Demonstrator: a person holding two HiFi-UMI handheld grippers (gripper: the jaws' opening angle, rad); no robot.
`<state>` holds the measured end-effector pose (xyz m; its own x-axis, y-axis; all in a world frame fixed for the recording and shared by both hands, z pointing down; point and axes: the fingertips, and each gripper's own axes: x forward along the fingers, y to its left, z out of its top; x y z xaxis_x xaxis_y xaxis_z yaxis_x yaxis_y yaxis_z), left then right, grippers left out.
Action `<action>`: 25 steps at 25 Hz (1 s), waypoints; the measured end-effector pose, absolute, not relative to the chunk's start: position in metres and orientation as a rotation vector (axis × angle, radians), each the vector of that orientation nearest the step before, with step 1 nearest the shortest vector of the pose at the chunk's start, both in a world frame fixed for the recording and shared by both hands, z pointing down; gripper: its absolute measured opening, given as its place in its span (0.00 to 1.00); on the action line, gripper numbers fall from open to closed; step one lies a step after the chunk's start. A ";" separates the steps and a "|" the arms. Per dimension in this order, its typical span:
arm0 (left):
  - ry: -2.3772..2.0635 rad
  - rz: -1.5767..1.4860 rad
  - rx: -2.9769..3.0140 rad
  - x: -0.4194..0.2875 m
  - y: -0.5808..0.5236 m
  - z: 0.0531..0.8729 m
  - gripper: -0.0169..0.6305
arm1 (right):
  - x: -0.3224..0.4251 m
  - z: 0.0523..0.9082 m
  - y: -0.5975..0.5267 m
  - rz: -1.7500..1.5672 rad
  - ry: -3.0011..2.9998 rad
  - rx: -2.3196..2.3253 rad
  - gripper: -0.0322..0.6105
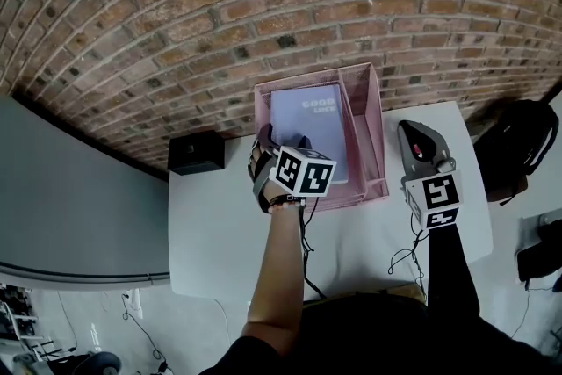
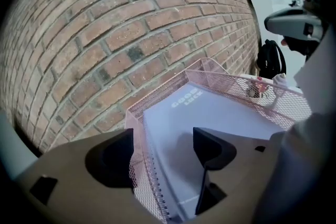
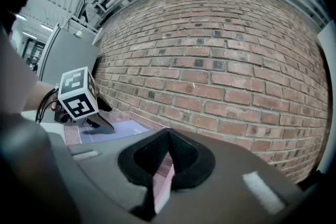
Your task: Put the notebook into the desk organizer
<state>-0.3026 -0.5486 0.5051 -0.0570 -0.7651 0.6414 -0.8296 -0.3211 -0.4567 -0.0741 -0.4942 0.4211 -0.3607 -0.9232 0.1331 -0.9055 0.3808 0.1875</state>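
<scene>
Brick wall (image 1: 176, 4) behind one white table (image 1: 219, 233). One pink mesh desk organizer (image 1: 373, 114) stands on it, with one lavender notebook (image 1: 307, 123) lying flat inside. Two grippers: left gripper (image 2: 163, 150) jaws apart, straddling the organizer's side wall; right gripper (image 3: 167, 139) jaws together, empty, beside the organizer.

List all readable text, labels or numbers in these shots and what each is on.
"GOOD LUCK": printed on the cover of the notebook, which lies in the pink desk organizer.
Small print near the cover's lower edge, left gripper view: too small to read.
Marker cubes: black-and-white patterns only, no words.
Nothing else readable.
</scene>
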 end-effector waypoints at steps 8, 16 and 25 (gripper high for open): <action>-1.733 1.306 2.149 -0.292 -0.543 0.508 0.59 | -0.073 0.416 -0.491 -0.133 -2.429 1.634 0.05; -1.716 1.236 2.161 -0.287 -0.534 0.503 0.59 | -0.072 0.411 -0.486 -0.131 -2.455 1.630 0.05; -1.848 1.072 2.162 -0.290 -0.516 0.478 0.59 | -0.078 0.404 -0.477 -0.116 -2.555 1.572 0.05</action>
